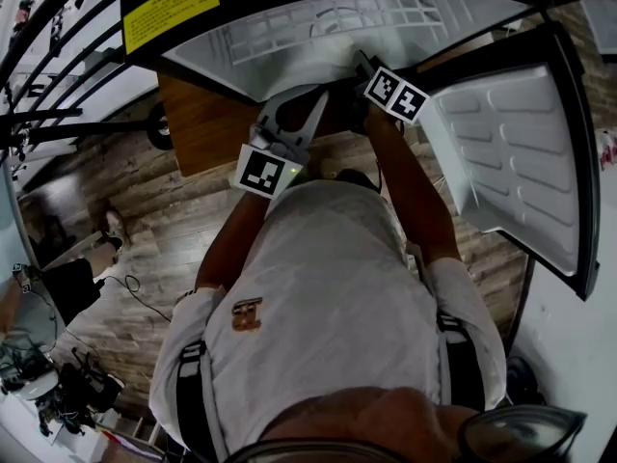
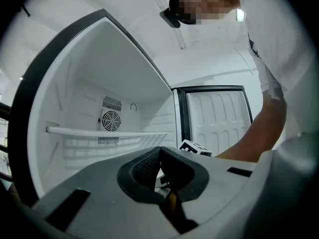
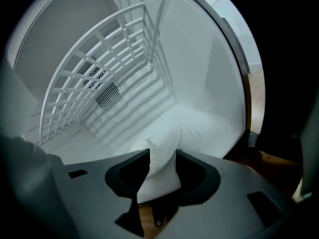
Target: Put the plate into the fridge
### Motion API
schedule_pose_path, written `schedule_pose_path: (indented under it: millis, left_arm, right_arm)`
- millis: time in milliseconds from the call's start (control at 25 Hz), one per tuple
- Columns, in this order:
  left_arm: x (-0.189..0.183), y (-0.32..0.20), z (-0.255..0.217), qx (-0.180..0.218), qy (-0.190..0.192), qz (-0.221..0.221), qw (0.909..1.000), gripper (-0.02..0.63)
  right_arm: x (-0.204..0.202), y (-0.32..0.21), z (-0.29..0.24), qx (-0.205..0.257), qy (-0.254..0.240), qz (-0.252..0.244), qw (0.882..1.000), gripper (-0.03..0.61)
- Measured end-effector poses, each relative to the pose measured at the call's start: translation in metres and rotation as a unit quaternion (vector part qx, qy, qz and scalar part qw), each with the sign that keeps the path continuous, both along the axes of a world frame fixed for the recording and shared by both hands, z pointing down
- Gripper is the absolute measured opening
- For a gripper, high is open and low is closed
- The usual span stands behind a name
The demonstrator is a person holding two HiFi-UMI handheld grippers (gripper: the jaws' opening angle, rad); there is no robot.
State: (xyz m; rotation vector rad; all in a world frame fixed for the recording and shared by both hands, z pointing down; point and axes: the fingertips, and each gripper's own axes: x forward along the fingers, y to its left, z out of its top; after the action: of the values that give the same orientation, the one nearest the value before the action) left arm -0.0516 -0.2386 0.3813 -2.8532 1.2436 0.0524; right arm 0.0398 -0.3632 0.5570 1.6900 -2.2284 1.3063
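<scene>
Inside the one open fridge (image 3: 204,68), near its one wire shelf (image 3: 99,59), the one white plate (image 3: 164,133) sits loose between the two wide-apart jaws of the right gripper (image 3: 162,154), while the two jaws of the left gripper (image 2: 159,151) are closed on nothing.

The fridge (image 3: 199,83) was white inside and black-framed outside, with a yellow label (image 1: 171,8). The rack (image 3: 99,63) and plate (image 3: 167,133) were white too (barely distinct). The right claw (image 3: 162,156) was grey with black pads (image 3: 124,176); its cube (image 1: 396,95) bore black-and-white squares. The floor (image 1: 164,210) was brown wood grain.
</scene>
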Motion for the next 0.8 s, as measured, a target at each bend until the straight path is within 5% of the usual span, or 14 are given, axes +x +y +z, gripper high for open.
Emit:
schedule_pose_path:
  millis: [480, 800]
  left_arm:
    - [0.003, 0.002, 0.002, -0.007, -0.002, 0.000, 1.0000, 0.018]
    - [0.002, 0.003, 0.002, -0.007, 0.001, -0.002, 1.0000, 0.018]
  right_arm:
    - [0.012, 0.010, -0.011, 0.041, 0.067, -0.025, 0.997, 0.155]
    - [0.001, 0.031, -0.059, 0.172, 0.121, -0.096, 0.973, 0.153]
